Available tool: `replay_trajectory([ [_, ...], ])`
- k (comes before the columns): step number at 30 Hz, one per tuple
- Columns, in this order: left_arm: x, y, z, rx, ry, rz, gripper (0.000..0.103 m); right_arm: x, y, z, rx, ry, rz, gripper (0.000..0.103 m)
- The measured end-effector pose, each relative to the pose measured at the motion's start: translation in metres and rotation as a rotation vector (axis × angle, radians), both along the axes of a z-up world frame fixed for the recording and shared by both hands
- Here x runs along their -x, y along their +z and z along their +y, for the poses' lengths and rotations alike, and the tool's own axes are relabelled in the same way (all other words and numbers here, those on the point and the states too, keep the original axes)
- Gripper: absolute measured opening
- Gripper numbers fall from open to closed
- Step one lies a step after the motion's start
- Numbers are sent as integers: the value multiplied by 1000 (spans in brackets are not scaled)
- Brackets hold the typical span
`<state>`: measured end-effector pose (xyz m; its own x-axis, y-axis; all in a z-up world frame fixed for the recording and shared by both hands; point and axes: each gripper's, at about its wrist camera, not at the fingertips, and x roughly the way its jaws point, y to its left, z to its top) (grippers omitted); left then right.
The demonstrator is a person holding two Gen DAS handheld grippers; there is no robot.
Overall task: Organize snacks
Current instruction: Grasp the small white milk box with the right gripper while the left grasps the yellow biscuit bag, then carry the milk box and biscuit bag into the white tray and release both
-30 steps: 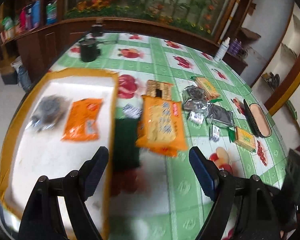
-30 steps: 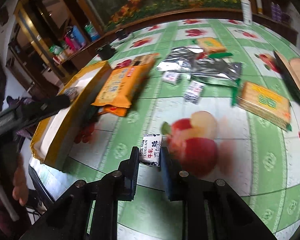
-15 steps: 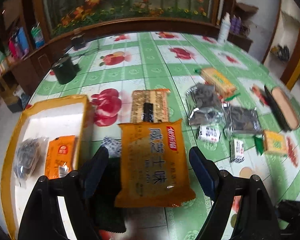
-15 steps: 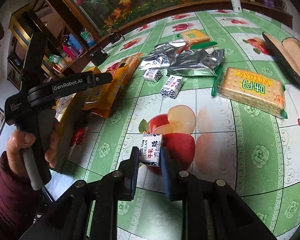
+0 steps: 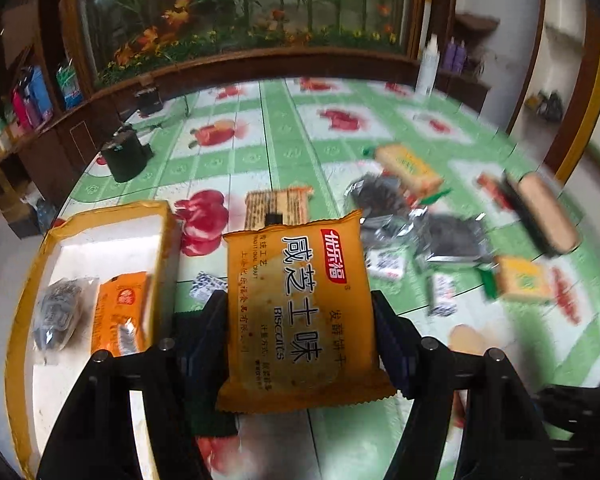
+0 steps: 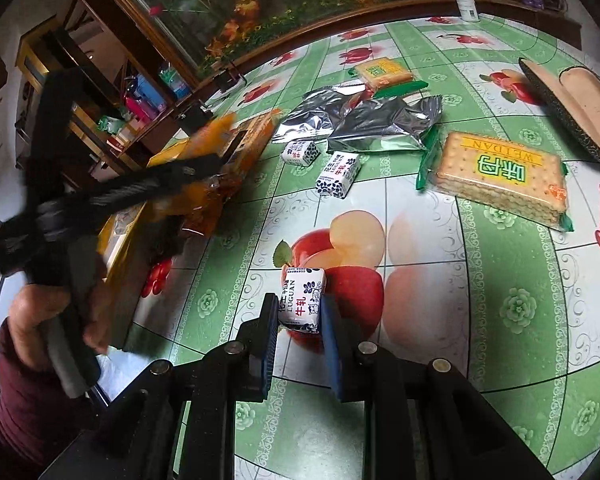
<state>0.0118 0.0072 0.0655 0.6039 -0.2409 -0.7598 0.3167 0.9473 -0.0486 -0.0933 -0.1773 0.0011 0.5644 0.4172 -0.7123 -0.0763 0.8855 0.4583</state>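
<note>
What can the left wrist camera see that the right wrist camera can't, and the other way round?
Only the left wrist view shows inside the yellow-rimmed tray, with an orange packet and a clear bag, and the left gripper shut on the big orange biscuit pack. Only the right wrist view shows the right gripper shut on a small milk candy, and a hand. Both show the silver bags and green tablecloth.

Glossy orange plastic biscuit packet (image 5: 300, 312); crinkled shiny silver foil bags (image 6: 380, 124); smooth printed vinyl covers the worktop (image 6: 500, 320); polished dark wood cabinet (image 5: 52, 148).
</note>
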Motion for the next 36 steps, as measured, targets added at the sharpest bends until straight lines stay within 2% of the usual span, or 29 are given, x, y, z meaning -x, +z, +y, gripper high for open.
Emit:
replay_trajectory([
  [4, 18, 23, 32, 135, 24, 8, 69, 6, 9, 2, 8, 0, -25, 23],
  [6, 30, 32, 58, 165, 57, -3, 69, 8, 17, 5, 20, 7, -38, 23],
  [9, 42, 36, 94, 142, 117, -20, 69, 9, 26, 15, 40, 28, -52, 23],
  [13, 44, 28, 145, 41, 232, -37, 69, 2, 36, 39, 58, 79, -62, 23],
  [19, 35, 5, 200, -7, 335, 9, 69, -16, 61, 106, 78, 205, -101, 23],
  [21, 29, -5, 212, 7, 347, 32, 69, -22, 65, 129, 78, 247, -103, 23],
  [26, 20, -21, 221, 25, 344, 68, 69, -44, 66, 192, 117, 345, -107, 23],
  [31, 3, -37, 217, 2, 326, 132, 69, -71, 50, 244, 145, 414, -67, 23],
  [36, -17, -44, 220, -5, 335, 156, 69, -95, 33, 262, 167, 423, -35, 23],
])
